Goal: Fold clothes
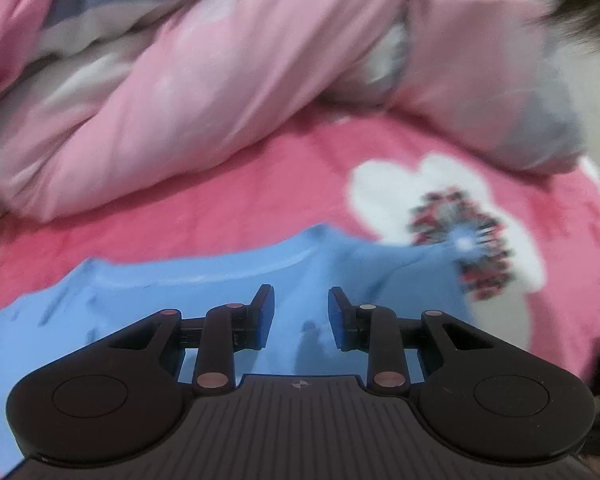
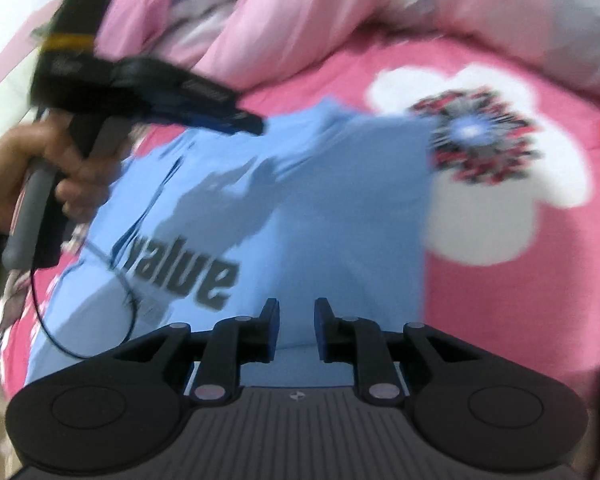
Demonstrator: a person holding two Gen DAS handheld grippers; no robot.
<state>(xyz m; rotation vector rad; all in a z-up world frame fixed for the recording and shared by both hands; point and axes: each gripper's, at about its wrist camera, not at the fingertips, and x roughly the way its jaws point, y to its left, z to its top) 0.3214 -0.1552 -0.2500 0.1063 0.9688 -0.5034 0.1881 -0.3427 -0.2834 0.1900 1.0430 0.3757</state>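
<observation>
Both grippers, left gripper (image 1: 301,320) and right gripper (image 2: 297,330), jaws apart and holding nothing, over soft, light blue shirt (image 2: 300,208); pinch its edges.

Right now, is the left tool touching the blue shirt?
Apart. The right wrist view shows the left tool raised above the blue shirt, its shadow falling separately on the cloth.

pink blanket (image 2: 500,300) with white flower covering bed | pale pink duvet (image 1: 228,92) lying bunched behind | frames blurring
</observation>
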